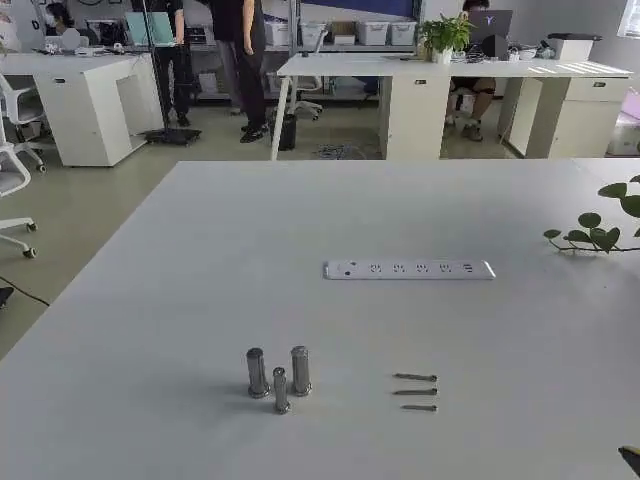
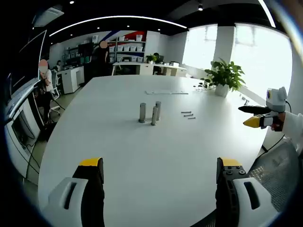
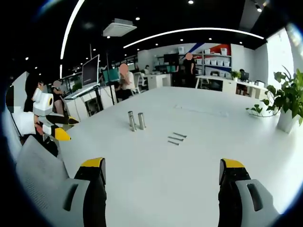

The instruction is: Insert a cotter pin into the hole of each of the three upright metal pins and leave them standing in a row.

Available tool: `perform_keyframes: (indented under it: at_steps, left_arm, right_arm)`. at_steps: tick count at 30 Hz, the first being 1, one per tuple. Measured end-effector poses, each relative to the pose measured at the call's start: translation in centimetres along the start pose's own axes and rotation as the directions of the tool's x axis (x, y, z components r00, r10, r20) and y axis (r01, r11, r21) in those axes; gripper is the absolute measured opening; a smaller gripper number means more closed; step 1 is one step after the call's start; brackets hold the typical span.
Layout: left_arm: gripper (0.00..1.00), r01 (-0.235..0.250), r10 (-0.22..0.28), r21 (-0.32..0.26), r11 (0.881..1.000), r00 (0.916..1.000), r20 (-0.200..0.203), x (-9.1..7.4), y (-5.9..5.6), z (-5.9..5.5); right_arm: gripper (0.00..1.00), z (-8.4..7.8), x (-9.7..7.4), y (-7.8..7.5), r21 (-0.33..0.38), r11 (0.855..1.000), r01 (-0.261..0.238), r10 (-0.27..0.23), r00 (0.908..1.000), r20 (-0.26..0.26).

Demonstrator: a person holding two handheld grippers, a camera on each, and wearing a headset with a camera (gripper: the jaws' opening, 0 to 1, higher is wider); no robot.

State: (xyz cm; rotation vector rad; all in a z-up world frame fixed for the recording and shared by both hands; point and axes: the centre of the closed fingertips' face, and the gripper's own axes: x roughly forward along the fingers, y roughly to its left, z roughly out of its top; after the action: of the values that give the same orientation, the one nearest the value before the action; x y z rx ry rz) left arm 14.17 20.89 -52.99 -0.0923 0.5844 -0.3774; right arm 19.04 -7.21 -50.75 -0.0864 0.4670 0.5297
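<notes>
1. The three metal pins point(image 1: 282, 390) stood upright on the white tabletop point(image 1: 400, 330), bunched in a small triangle rather than a row.
2. The three cotter pins point(image 1: 415, 392) lay flat to the right of them, parallel and one behind another, clear of the metal pins.
3. The left gripper point(image 2: 160, 163) hung over the tabletop's near part, jaws spread wide with nothing between them.
4. The right gripper point(image 3: 162, 163) was likewise released and empty, well short of the cotter pins.
5. A power strip point(image 1: 410, 269) lay farther back, and a leafy sprig point(image 1: 600, 235) reached in at the right edge.
</notes>
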Motion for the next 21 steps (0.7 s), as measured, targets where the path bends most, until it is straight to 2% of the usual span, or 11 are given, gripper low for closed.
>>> perform_keyframes:
  at_steps: [7,9,21]
  left_arm:
    - [0.99,0.004,-0.004,-0.015,1.000,1.0000,-0.004,0.03,-0.18,-0.17]
    - [0.99,0.004,-0.004,-0.021,1.000,0.9999,-0.016,0.01,-0.20,-0.37]
    - [0.99,0.005,-0.006,-0.019,1.000,0.9997,-0.024,0.21,0.03,-0.51]
  right_arm:
    - [0.99,-0.23,0.00,0.13,-0.006,1.000,-0.003,0.003,0.9999,-0.013]
    - [0.99,-0.23,0.01,0.09,-0.009,1.000,0.001,-0.001,0.9999,-0.015]
    - [0.99,-0.14,0.24,-0.09,-0.007,1.000,0.009,-0.009,0.9998,-0.015]
